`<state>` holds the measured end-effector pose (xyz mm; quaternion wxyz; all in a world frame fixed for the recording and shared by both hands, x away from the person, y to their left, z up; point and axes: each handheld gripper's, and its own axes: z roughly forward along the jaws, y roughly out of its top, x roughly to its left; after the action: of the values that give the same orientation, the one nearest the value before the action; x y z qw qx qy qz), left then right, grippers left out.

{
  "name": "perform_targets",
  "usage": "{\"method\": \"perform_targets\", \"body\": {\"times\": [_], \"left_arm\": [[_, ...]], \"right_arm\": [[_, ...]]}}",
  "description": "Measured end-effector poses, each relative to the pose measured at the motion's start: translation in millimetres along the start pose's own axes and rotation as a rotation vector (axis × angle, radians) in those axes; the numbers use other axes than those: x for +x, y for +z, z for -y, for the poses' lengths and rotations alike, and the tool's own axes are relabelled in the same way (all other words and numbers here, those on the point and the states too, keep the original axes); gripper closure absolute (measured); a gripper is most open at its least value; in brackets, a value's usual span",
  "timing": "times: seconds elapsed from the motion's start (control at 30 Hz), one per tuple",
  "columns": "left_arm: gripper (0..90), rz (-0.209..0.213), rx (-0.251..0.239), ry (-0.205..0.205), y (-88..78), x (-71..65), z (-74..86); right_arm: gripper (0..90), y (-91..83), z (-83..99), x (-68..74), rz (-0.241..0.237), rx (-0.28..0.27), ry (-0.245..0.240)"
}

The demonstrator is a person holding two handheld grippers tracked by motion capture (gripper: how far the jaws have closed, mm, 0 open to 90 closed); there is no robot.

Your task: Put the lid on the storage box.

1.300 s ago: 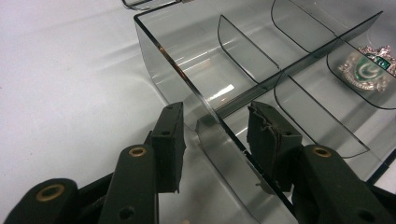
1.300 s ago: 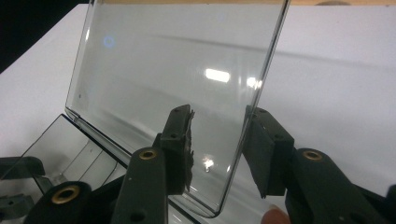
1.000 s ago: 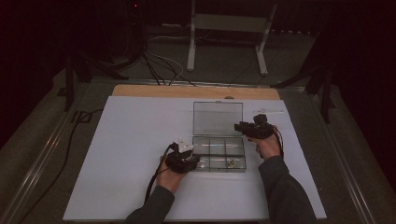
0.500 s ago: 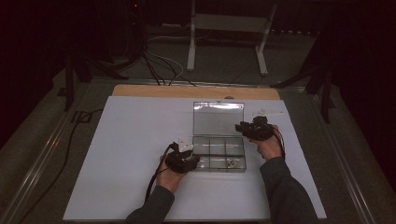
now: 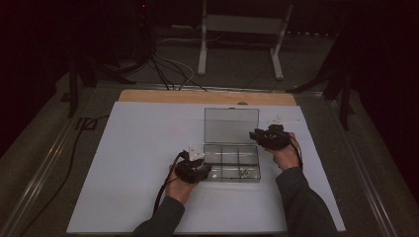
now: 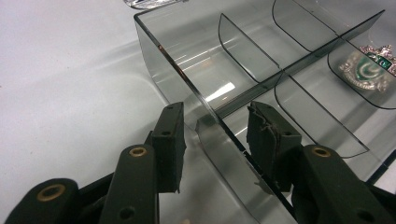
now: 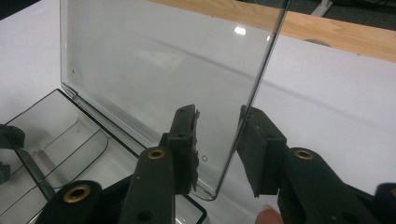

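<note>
Smoke-grey clear plastic compartment box [image 5: 232,163] sits mid-worktop [image 5: 138,163], its upright lid [image 7: 154,70] edge-on between your right gripper's [image 7: 217,140] spread fingers [image 7: 184,140], while your left gripper's [image 6: 215,140] spread fingers [image 6: 170,140] straddle its near-left wall without pinching.

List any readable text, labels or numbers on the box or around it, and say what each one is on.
No readable words or numbers.
The badge in a compartment of the clear compartment box bears a green emblem that may hold a single curved letter, too small and cut off to read.
The open lid is plain.
The white table top carries no markings.
</note>
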<state>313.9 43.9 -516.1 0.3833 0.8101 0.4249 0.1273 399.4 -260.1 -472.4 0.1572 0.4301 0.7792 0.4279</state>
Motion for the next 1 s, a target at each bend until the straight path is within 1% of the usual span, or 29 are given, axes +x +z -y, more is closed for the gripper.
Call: {"method": "perform_targets", "body": {"times": [0.4,0.53,0.83,0.93,1.0], "left_arm": [[59.8,-0.001,0.0,-0.002,0.0,-0.4,-0.1],[59.8,-0.001,-0.001,-0.003,0.1,-0.7,-0.2],[60.1,-0.002,-0.002,-0.005,0.1,-1.1,-0.3],[60.2,-0.002,-0.002,-0.004,0.1,-1.2,-0.3],[60.1,-0.001,-0.002,-0.004,0.0,-1.5,-0.4]], "right_arm": [[68.1,-3.4,1.0,2.1,0.014,-0.001,-0.038],[68.3,-4.4,1.6,2.7,0.019,0.006,-0.054],[69.4,-6.4,4.3,2.7,0.025,0.005,-0.057],[69.8,-7.3,4.5,3.6,0.026,0.001,-0.065],[69.8,-7.5,5.1,4.3,0.037,0.006,-0.078]]}}
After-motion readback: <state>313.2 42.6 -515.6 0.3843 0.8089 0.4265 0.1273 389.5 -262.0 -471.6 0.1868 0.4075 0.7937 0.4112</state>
